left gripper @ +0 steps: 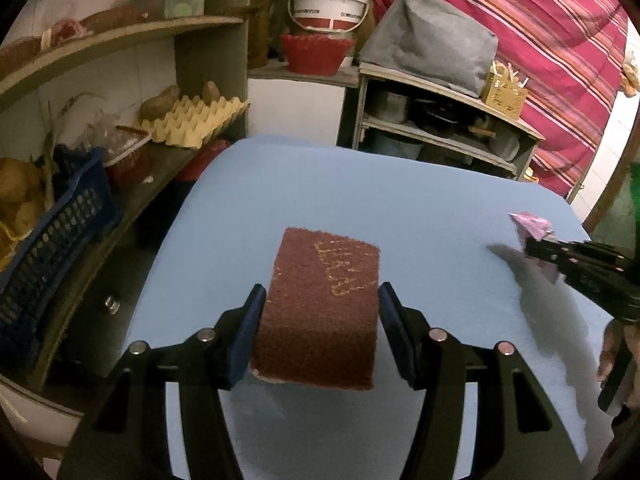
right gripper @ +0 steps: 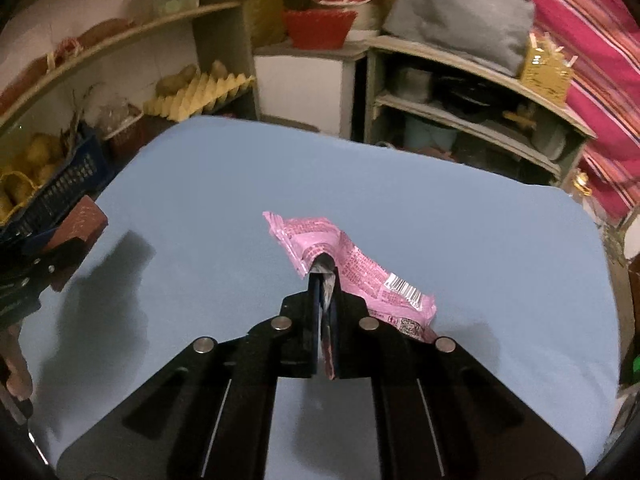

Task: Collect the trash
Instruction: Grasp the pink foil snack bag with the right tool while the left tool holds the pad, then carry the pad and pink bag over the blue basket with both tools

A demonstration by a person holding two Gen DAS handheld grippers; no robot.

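Pink wrapper (right gripper: 352, 268): crinkled snack packet with printed text and a barcode, pinched at its middle between the fully closed jaws of the right gripper (right gripper: 324, 276) and held clear of the blue table (right gripper: 480, 220), above the right half of the top, nearer the right edge than the left. One end is seen projecting toward the far edge, the other trailing to the right of the fingers.

Brown scouring pad (left gripper: 320, 304): rectangular block with faint yellow marking on its upper face, clamped by its two sides between the blue pads (left gripper: 248, 332) of the left gripper (left gripper: 320, 320), the jaws set about half open around it. It is held over the near left part of the table.

Surroundings: shelving with an egg tray (left gripper: 192, 120) beyond the left edge; a white bucket (left gripper: 328, 4) behind the far edge.
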